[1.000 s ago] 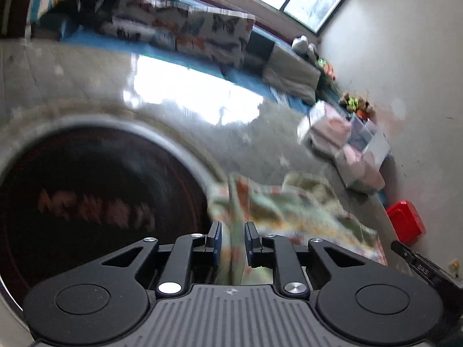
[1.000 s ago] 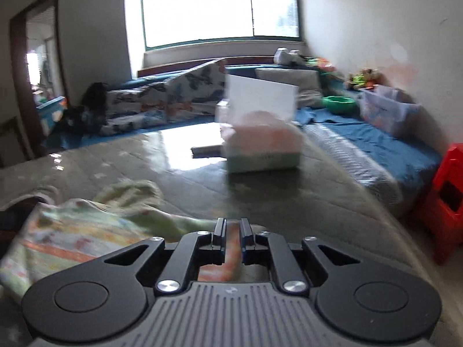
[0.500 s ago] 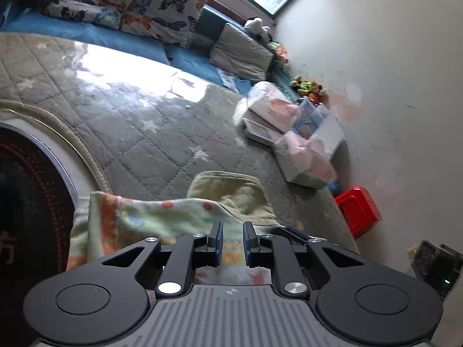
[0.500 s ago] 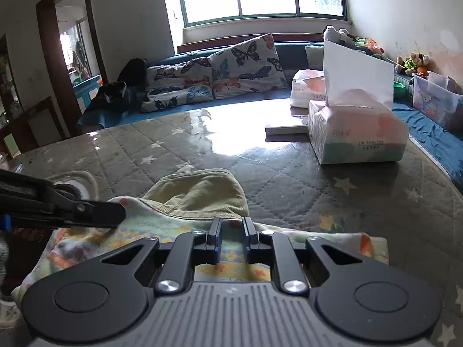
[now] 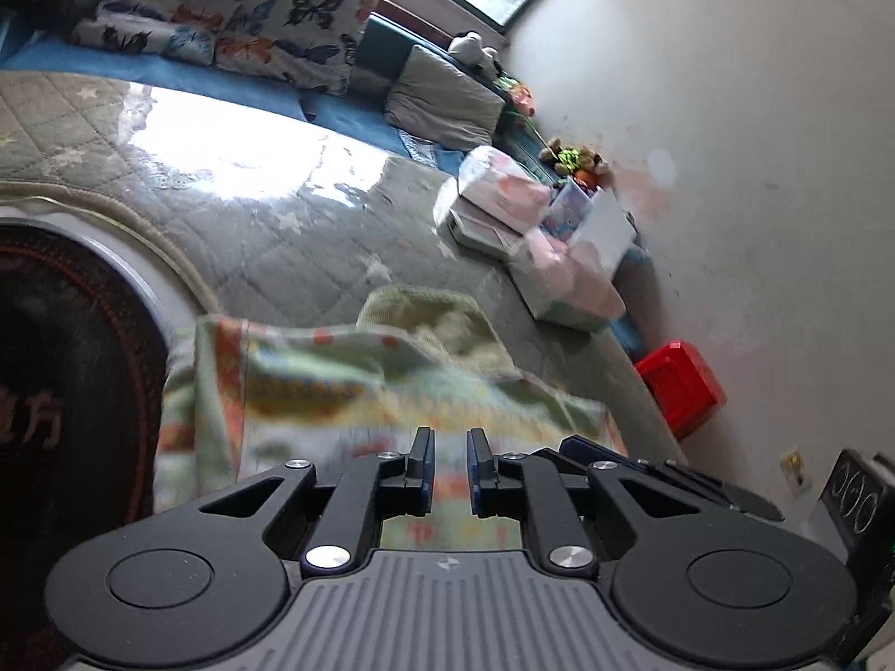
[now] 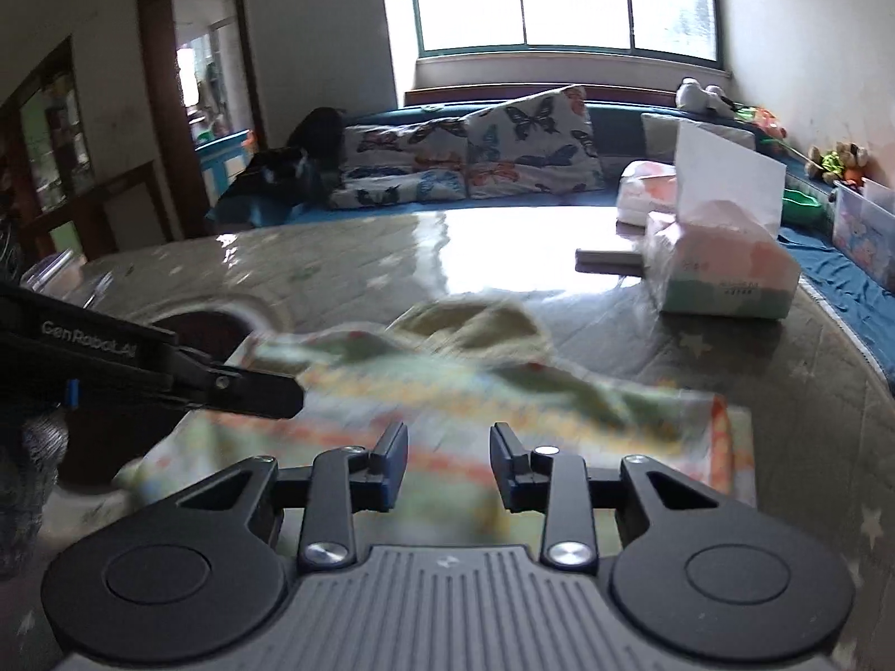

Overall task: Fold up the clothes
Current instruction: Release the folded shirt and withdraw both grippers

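A pastel patterned garment (image 5: 347,386) with orange and yellow bands lies spread on the quilted table cover (image 5: 279,235); its olive-green part is bunched at the far side. My left gripper (image 5: 447,436) sits low at the near edge, its jaws narrow with cloth between the pads. In the right wrist view the garment (image 6: 503,391) is blurred. There my right gripper (image 6: 447,433) hovers over the near edge, jaws opening, the pads clear of the cloth. The left gripper (image 6: 279,391) reaches in from the left over the same garment.
A tissue box (image 6: 721,274) and a soft pack stand on the table's far right. A dark round dish with a pale rim (image 5: 67,363) lies left of the garment. A sofa with butterfly cushions (image 6: 503,145) runs behind. A red stool (image 5: 679,386) sits on the floor.
My right gripper's jaws have spread and let go of the cloth. The garment has come down from hanging and lies wider on the table. Both hands have shifted sideways.
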Motion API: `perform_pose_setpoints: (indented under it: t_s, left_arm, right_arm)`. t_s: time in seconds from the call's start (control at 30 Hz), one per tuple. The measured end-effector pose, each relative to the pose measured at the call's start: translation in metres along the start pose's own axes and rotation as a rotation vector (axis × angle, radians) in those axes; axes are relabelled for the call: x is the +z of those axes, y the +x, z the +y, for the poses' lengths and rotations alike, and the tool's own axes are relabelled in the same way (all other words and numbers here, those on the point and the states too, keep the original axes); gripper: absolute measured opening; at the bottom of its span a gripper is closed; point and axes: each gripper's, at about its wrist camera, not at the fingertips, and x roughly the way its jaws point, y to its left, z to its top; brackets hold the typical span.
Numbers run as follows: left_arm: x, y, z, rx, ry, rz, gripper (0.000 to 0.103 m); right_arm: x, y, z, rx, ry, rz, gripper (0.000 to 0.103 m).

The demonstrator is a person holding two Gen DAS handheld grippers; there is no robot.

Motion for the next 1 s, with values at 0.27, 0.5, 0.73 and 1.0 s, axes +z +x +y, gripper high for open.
perform_pose_setpoints:
  t_s: [0.27,0.5,0.73,1.0]
  left_arm:
    - [-0.043,-0.026,-0.004,0.05,0.085,-0.001,0.013]
    - [-0.061,-0.039,0.004,0.079,0.061,-0.013,0.018]
    - [-0.072,-0.057,-0.007,0.127,0.085,-0.036,0.056]
    - [-0.089,-0.073,-0.013,0.203,0.122,-0.045,0.092]
  right_arm:
    - [-0.035,-0.032,0.034,-0.056,-0.111,-0.031,0.038]
    - [-0.05,-0.042,0.037,-0.085,-0.095,-0.032,0.045]
    - [-0.058,-0.051,0.034,-0.099,-0.041,-0.032,0.062]
    - [-0.067,-0.059,0.038,-0.127,-0.009,-0.018,0.087]
